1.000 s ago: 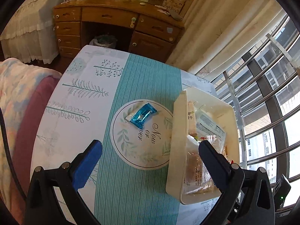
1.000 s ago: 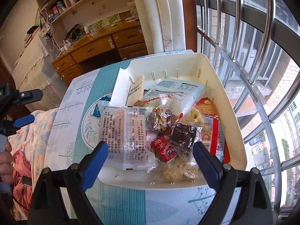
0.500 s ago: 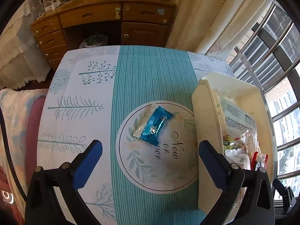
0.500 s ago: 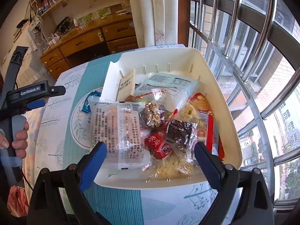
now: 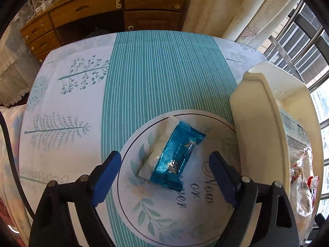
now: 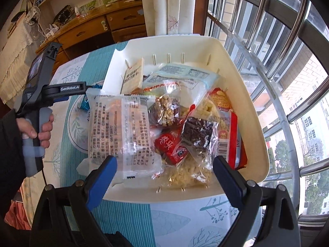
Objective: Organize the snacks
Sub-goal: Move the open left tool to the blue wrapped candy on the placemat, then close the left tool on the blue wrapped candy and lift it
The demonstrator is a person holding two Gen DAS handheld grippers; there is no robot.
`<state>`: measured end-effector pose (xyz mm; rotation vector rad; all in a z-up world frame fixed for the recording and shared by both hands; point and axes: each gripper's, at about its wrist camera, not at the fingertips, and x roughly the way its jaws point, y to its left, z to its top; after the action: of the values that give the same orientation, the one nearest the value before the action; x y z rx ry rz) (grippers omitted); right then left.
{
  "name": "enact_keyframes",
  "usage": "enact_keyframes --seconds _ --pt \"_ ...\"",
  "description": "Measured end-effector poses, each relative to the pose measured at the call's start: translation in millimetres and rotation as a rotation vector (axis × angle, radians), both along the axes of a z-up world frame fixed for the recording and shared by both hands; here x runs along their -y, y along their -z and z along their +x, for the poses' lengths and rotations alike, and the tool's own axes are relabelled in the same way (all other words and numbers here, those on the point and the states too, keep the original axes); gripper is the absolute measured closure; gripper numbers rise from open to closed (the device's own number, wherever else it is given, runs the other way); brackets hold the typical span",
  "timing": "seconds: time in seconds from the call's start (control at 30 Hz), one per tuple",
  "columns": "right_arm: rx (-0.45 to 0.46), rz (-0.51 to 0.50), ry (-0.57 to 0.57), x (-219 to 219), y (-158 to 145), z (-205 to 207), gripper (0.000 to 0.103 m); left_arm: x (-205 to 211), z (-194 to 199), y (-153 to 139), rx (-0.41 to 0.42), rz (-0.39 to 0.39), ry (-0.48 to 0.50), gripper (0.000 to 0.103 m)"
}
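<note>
A blue foil snack (image 5: 176, 156) lies on the round print of the tablecloth, overlapping a clear packet (image 5: 158, 144). My left gripper (image 5: 164, 162) hangs low over it with one blue finger on each side. Its jaws are closing and the pads do not touch the wrapper. Just right of it stands a cream basket (image 5: 257, 123). In the right wrist view my right gripper (image 6: 165, 164) is open above the basket (image 6: 246, 94), which holds several snack packs, a large clear packet (image 6: 121, 131) foremost. The blue snack (image 6: 84, 104) peeks out left of the basket.
A hand (image 6: 41, 127) holds the left gripper's handle left of the basket. Beyond the table stand a wooden desk with drawers (image 5: 115, 10) and curtains (image 5: 226, 10). Window bars (image 6: 277, 82) run along the right. Bedding (image 5: 8, 144) lies at the left table edge.
My left gripper has come down and shifted left from the basket to the blue snack, which now sits between narrower jaws. The right gripper has stayed over the basket.
</note>
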<state>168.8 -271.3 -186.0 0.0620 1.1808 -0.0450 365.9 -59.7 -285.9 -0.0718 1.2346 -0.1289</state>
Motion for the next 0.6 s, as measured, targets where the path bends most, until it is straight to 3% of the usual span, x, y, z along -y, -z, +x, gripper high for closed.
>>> enact_keyframes --seconds 0.1,0.33,0.4,0.6 --pt "-0.014 -0.003 0.000 -0.9 2.2 -1.0 0.008 0.8 5.7 8.5 -0.008 -0.014 0.004 0.028" --pt "-0.020 0.001 0.011 -0.8 4.4 1.6 0.008 5.5 13.2 15.6 -0.015 -0.018 0.022 0.034" --pt "-0.023 0.006 0.010 -1.8 5.0 1.8 0.008 7.4 13.8 18.0 -0.019 -0.016 0.033 0.043" --pt "-0.023 0.009 0.018 -1.6 4.4 1.0 0.008 11.8 14.6 16.3 -0.005 0.003 0.045 0.051"
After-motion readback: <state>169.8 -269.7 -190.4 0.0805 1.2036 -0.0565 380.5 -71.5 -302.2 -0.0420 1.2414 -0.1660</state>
